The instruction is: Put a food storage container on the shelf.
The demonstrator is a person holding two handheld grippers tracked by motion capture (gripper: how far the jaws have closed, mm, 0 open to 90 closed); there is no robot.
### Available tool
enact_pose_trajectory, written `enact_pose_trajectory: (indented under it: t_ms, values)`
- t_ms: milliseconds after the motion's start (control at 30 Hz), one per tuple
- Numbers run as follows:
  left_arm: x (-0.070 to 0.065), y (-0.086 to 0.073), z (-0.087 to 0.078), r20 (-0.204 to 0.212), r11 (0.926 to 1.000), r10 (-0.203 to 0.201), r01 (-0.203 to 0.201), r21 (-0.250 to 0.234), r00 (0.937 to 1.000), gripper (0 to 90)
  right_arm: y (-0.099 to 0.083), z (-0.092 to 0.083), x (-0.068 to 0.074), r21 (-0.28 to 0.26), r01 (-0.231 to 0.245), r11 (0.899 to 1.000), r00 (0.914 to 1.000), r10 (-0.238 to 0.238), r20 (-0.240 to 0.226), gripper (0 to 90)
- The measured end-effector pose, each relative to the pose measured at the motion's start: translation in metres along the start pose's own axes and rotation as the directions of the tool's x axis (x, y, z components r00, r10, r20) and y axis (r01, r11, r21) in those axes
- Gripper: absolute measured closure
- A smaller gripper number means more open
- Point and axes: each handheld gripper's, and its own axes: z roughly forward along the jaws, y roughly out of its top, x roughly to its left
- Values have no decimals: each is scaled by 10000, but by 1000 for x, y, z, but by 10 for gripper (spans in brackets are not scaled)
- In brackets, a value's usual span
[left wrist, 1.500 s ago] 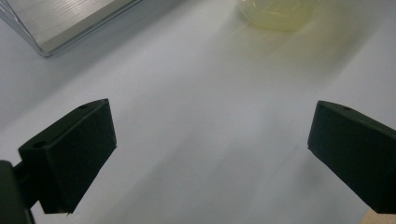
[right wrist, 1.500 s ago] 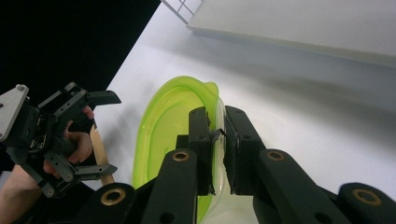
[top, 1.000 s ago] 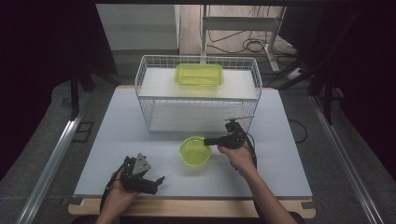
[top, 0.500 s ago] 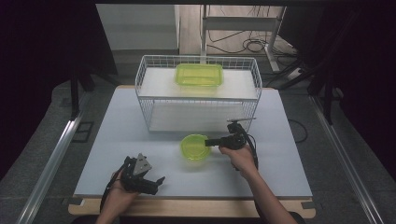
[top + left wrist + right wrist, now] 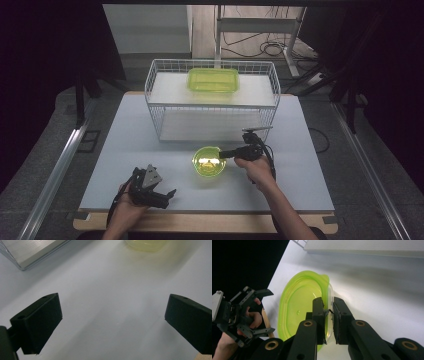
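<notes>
Green bowl [image 5: 209,161] sits on the white table [image 5: 125,145], in front of the wire rack [image 5: 212,102], with its right rim between the right gripper's [image 5: 328,315] pads. In the right gripper view one pad is inside the bowl wall and the other outside, nearly together with only the thin rim between them. Those jaws have just been closing, and they now pinch the bowl's rim (translucent plastic; the outer pad shows through it a little).

In the high view the right gripper [image 5: 229,153] reaches in level from the bowl's right side, with the person's hand behind it.

Left gripper [image 5: 170,194] rests low at the near edge of the table, well apart from the bowl, which lies ahead of it and off to its right. Its own view shows both black pads spread wide with bare table between them, so it is open and holds nothing. The bowl's edge [image 5: 146,244] appears at the top of that view, far ahead of the jaws.

Green lidded container [image 5: 213,80] sits on the rack's top shelf, beyond the bowl and away from both grippers.
</notes>
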Motion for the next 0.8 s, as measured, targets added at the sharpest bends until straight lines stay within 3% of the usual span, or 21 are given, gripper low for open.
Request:
enact_pose_trajectory:
  t_ms: [167, 333, 567, 800]
  values:
    - [0, 0, 0, -14, 10000, 17, -17, 0, 10000, 10, -1, -3, 1, -103, 62, 9999, 9997, -65, -230, 812]
    - [0, 0, 0, 5, 10000, -36, 36, -15, 10000, 9, 1, -12, 11, -381, 189, 9991, 9988, -206, -445, 812]
    - [2, 1, -3, 79, 9993, -297, 299, -246, 9995, 4, 8, -35, 38, -854, 554, 9948, 9954, -616, -729, 811]
    - [2, 2, -5, 61, 9995, -207, 208, -245, 9998, 1, 24, -60, 68, -1430, 898, 9857, 9913, -1023, -825, 811]
